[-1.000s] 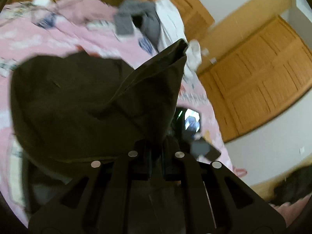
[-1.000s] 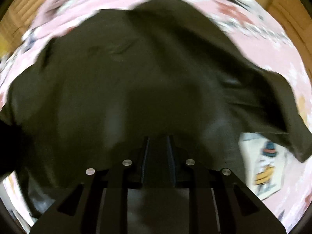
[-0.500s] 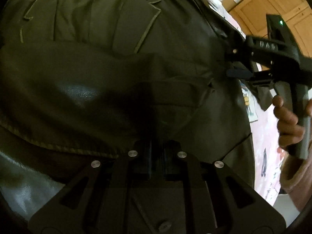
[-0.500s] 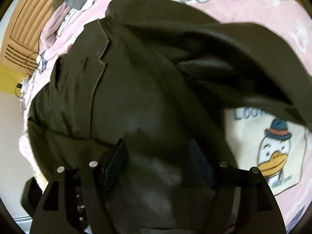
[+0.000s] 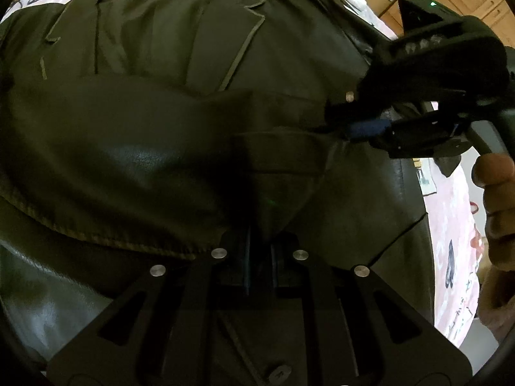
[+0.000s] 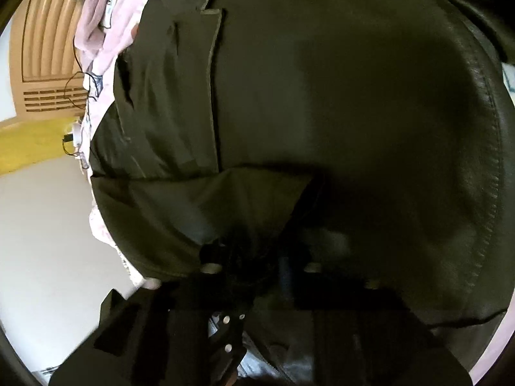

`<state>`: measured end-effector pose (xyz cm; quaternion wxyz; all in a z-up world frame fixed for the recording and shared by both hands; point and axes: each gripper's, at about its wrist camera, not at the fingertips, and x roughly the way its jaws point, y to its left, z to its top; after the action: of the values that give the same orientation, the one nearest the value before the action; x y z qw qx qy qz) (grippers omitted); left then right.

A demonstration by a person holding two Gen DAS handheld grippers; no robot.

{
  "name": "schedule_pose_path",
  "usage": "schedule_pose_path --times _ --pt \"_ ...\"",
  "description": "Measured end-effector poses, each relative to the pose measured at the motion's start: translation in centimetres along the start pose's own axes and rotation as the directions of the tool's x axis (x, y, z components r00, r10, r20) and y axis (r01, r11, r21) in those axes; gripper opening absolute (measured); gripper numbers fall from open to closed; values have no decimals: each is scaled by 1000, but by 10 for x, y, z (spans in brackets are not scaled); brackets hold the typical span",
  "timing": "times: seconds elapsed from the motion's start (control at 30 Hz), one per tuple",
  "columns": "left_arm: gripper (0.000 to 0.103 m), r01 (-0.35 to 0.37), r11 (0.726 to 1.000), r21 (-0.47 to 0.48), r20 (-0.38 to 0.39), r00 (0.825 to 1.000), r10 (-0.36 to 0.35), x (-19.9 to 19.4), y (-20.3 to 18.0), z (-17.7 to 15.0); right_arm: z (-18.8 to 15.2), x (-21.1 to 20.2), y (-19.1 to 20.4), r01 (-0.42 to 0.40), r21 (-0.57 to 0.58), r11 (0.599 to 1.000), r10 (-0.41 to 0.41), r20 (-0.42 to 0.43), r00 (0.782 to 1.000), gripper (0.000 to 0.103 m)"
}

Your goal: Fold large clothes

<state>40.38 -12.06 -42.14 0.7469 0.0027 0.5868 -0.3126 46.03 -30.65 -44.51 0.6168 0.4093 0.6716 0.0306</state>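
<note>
Leather jacket (image 5: 135,160), dark and glossy with notched lapels, pinched by left gripper (image 5: 259,247); right gripper (image 5: 351,130) closing on its fold.

Both tools are matte black plastic. The left claw (image 5: 259,251) sits on a flat frame with triangular cut-outs and four round silver screws. The right claw (image 5: 341,125) has blue pads, a grey handle, a small green light and a fuzzy brown sleeve (image 5: 495,302) behind it.

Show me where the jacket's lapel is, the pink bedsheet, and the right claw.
lapel (image 5: 225,32), left wrist view, its flat face.
pink bedsheet (image 5: 450,241), left wrist view, bare patch beside jacket.
right claw (image 5: 341,125), left wrist view, its tips.
</note>
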Motion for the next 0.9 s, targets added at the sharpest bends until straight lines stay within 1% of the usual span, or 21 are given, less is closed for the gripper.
schedule_pose_path --times 0.13,0.23,0.3,0.37,0.43,0.5,0.53,0.57,0.6,0.67,0.7,0.73,0.8,0.83,0.9 --pt "10 24 1000 -5 0 1000 -24 -6 0 1 -3 -9 5 -2 -38 999 3 24 1000 8" --pt "10 49 999 15 19 999 -49 -25 -7 6 -4 -27 6 -42 -34 999 44 55 998 7" --pt "10 56 997 43 31 998 -57 -39 -14 8 -6 -39 14 -55 -60 997 60 76 995 7" --pt "10 22 995 101 51 998 -28 -57 -27 11 -12 -53 31 -17 -142 990 33 112 993 7" --pt "10 -18 991 129 90 996 7 -75 -36 15 -17 -63 45 25 -191 981 3 146 989 6" --pt "10 -63 990 129 143 989 44 -94 -45 21 -23 -74 56 32 -237 971 9 168 986 6" --pt "10 -62 990 128 140 989 44 -98 -43 24 -26 -80 62 37 -262 964 11 178 984 6" --pt "10 -31 992 120 122 992 17 -99 -41 27 -28 -84 66 44 -280 959 11 190 982 7" --pt "10 29 994 103 112 993 -40 -98 -36 30 -29 -91 69 44 -285 958 17 208 978 7" --pt "11 88 991 98 116 988 -99 -93 -28 31 -23 -95 67 -13 -258 966 66 196 978 7" --pt "11 94 989 110 108 989 -106 -90 -23 32 -18 -94 64 -59 -234 971 101 175 979 7" --pt "11 94 989 114 98 990 -106 -86 -23 32 -14 -90 65 -68 -220 973 105 163 981 7" --pt "12 113 988 101 72 990 -121 -76 -23 34 -11 -84 74 -46 -241 969 88 169 982 7" --pt "12 127 989 78 67 989 -132 -71 -19 35 -10 -81 78 -39 -252 967 86 176 981 7" --pt "13 169 985 33 80 982 -171 -68 -10 37 -8 -80 80 -50 -244 969 96 182 979 7"
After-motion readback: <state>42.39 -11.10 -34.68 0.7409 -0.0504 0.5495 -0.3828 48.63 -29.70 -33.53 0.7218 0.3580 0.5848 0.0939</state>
